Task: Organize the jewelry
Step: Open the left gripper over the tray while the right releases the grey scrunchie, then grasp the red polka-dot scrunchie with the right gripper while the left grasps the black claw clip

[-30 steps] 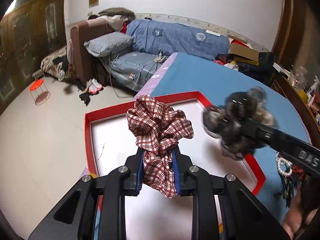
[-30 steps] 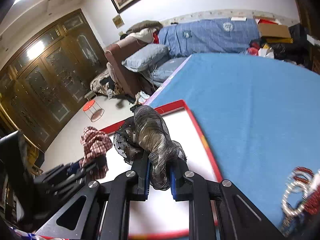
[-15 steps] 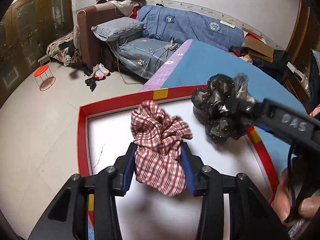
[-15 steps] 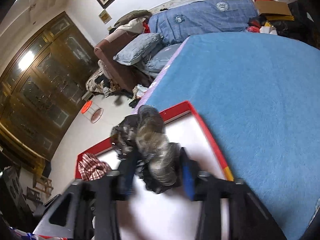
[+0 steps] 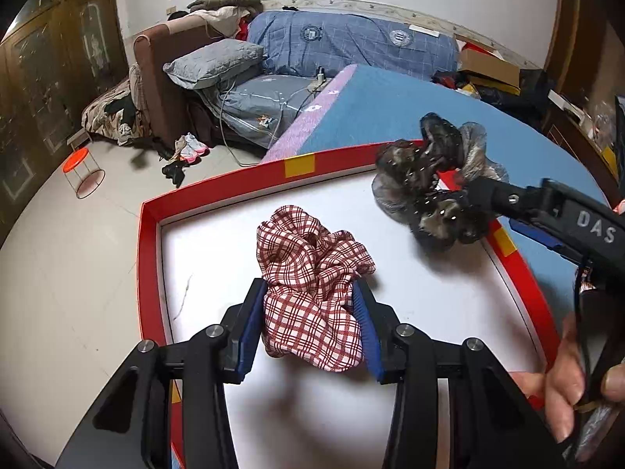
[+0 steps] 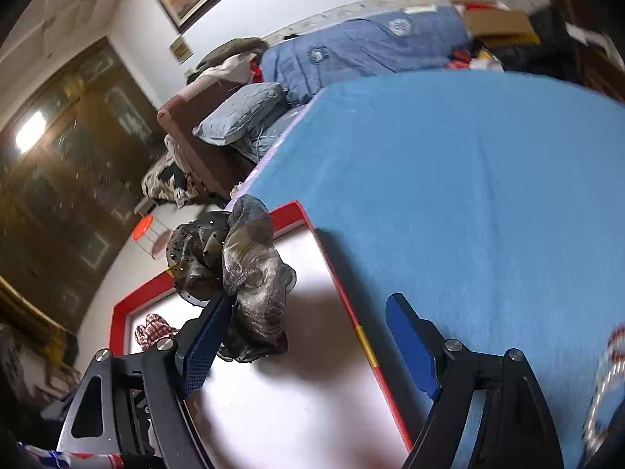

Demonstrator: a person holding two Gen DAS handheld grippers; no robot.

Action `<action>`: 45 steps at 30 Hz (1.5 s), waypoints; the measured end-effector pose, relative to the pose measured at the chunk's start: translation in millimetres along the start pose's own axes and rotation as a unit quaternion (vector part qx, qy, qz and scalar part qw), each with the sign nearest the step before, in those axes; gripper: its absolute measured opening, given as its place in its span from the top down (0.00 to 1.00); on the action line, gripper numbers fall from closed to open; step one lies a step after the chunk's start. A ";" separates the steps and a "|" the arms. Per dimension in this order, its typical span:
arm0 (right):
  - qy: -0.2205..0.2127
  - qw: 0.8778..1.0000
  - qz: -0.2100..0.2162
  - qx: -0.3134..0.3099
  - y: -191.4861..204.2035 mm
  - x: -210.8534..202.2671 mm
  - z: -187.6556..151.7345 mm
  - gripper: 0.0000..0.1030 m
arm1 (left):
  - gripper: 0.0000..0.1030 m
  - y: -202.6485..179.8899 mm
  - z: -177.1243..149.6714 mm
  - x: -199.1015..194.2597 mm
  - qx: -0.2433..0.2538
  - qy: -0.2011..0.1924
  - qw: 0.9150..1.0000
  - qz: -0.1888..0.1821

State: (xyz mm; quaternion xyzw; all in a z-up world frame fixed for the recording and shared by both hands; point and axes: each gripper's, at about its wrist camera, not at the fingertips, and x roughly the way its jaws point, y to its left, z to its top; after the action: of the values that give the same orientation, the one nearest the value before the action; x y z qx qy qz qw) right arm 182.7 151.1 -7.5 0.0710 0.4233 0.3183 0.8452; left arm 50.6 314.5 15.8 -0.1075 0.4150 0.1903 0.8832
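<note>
- Tray [image 5: 218,203]: shallow, red-rimmed with yellow marks and a white floor; it lies on a blue bed cover [image 6: 468,179].
- Plaid scrunchie [image 5: 312,281]: red-and-white check, bunched up; it sits over the white tray floor between the fingers [image 5: 250,324] of the left gripper [image 5: 310,328].
- Left gripper: partly open after its jaws have just been widening; the blue pads stand at the scrunchie's two sides, and whether they press it cannot be told.
- Dark scrunchie [image 6: 242,273]: sheer grey-black fabric with small pale dots; it hangs against the left-hand finger of the right gripper [image 6: 312,336], above the tray near its right rim.
- Right gripper: wide open, jaws just opening; the other finger stands clear of the fabric.
- Hand [image 5: 566,391]: holds the right gripper's handle at the left wrist view's lower right.
- Beads [image 6: 605,371]: blurred, at the right edge on the blue cover.
</note>
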 end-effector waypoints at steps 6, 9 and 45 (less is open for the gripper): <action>0.003 1.000 0.007 0.013 -4.2 -25.1 -25.4 0.17 | 0.56 -1.9 -16.0 -26.0 0.017 -0.027 0.999 -0.005; -0.020 1.000 0.009 0.004 -1.7 -48.0 -35.5 0.17 | 0.51 -6.9 -21.6 -48.8 0.019 -0.059 0.998 -0.004; -0.062 0.988 -0.139 -0.014 -184.7 -196.3 -96.2 0.82 | 0.34 -230.2 -105.3 -88.9 0.157 -0.013 0.968 -0.196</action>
State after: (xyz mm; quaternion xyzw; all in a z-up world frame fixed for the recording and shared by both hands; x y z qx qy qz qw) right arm 111.6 -126.2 -8.6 0.0193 0.3714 0.1987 0.9068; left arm 23.8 47.7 25.3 -0.0445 0.3987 -0.0529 0.9145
